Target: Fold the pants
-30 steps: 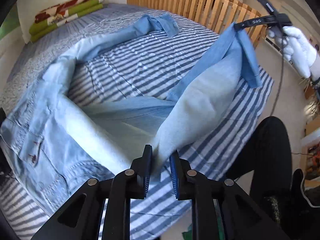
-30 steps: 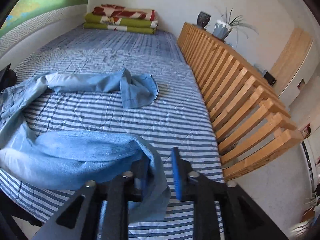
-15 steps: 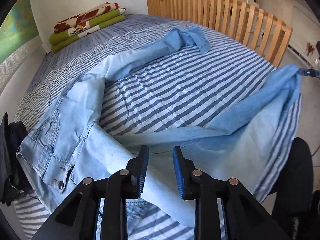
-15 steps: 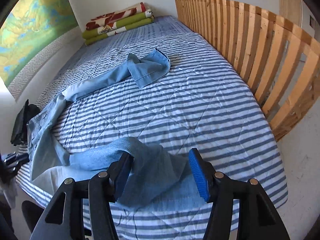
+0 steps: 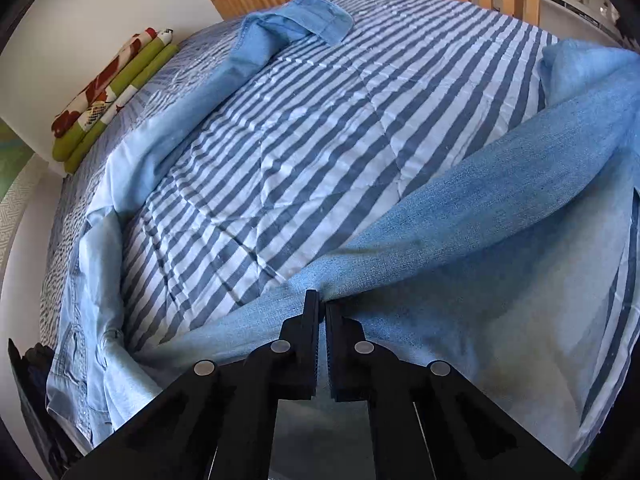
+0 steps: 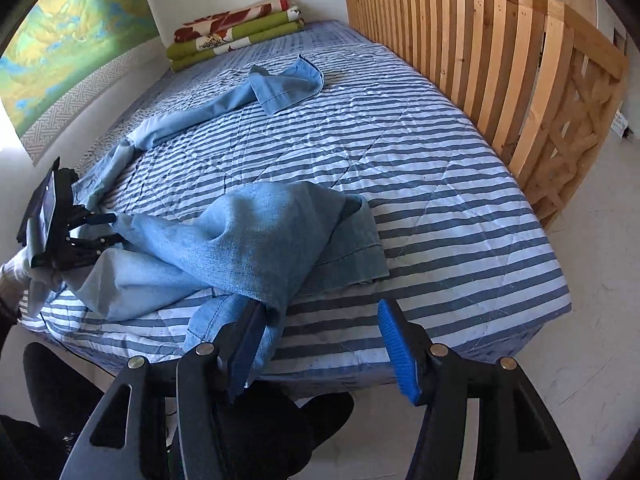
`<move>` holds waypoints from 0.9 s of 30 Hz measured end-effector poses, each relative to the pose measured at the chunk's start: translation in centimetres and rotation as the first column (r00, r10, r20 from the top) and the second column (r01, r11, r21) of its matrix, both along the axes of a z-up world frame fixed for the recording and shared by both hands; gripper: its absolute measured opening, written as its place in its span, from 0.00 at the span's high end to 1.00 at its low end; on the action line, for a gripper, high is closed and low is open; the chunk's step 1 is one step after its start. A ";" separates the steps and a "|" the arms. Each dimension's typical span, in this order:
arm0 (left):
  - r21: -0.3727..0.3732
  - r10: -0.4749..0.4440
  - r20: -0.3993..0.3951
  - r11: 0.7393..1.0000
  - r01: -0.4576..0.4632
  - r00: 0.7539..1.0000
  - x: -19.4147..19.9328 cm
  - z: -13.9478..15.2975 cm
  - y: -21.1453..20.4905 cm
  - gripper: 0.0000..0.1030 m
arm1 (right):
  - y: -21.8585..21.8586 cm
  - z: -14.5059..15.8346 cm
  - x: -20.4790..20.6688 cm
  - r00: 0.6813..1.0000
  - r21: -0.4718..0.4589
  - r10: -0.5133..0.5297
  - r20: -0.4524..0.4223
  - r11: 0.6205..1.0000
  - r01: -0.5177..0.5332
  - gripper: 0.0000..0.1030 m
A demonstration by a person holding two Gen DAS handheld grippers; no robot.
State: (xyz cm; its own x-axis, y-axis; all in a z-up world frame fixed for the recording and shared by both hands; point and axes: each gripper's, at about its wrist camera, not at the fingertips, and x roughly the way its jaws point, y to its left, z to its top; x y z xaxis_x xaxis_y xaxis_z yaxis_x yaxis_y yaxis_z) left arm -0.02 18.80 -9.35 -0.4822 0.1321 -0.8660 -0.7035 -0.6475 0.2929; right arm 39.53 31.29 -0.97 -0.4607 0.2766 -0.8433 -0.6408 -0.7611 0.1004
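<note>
The left gripper (image 5: 322, 305) has its two fingers pressed nearly together on a fold of the pants (image 5: 460, 248), just at the tips; the cloth between the pads is mostly hidden by the fingers. From there the near leg runs away to the right of this claw and its end is cut off by the edge of the view. The far leg (image 5: 256, 36) lies ahead and to the left, its cuff folded over itself.

The right gripper (image 6: 326, 340) stands wide open. The hem of the near leg hangs over its left finger (image 6: 244, 340), but nothing is clamped between the two. Ahead of this claw the pants (image 6: 256, 236) lie bunched on the striped bed cover (image 6: 420, 184), so the shape underneath is hard to make out. To the left, the left gripper (image 6: 102, 228) is seen from the side, small and dark, and its jaws are not clear there. No writing or label can be read.
</note>
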 end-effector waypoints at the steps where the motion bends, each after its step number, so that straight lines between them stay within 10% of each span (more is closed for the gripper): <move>1: 0.028 0.013 0.001 1.000 -0.013 1.000 -0.1 0.6 -0.4 0.99 | 0.2 0.2 -0.3 1.000 0.014 -0.002 0.001 1.000 0.002 0.64; 2: 0.063 0.032 0.001 0.997 -0.032 0.999 -0.4 1.4 -1.0 0.99 | 0.5 0.6 -0.7 1.000 0.020 0.009 -0.005 1.000 -0.009 0.84; 4: 0.133 0.086 0.002 0.987 -0.086 0.996 -1.1 3.4 -2.7 0.99 | 1.0 2.4 -1.7 1.000 0.075 0.012 -0.012 0.997 -0.011 0.91; 9: 0.297 0.237 0.080 0.922 -0.250 0.968 -4.3 7.4 -7.5 0.99 | 5.3 8.3 -7.7 0.996 0.199 0.048 -0.071 0.979 -0.033 0.91; 15: 0.210 0.373 0.056 0.902 -0.376 0.926 -7.4 6.1 -11.9 0.99 | 12.9 7.7 -19.2 0.996 0.062 0.001 -0.089 0.998 0.004 0.73; 21: 0.236 0.483 0.151 0.830 -0.506 0.863 -9.8 3.6 -17.8 0.99 | 6.8 4.6 -15.2 0.988 0.081 0.144 -0.051 0.987 -0.139 0.71; 27: 0.231 0.474 0.137 0.839 -0.493 0.870 -8.8 2.5 -17.4 0.99 | -1.2 -0.1 -7.1 0.984 -0.039 0.171 -0.057 0.984 -0.173 0.59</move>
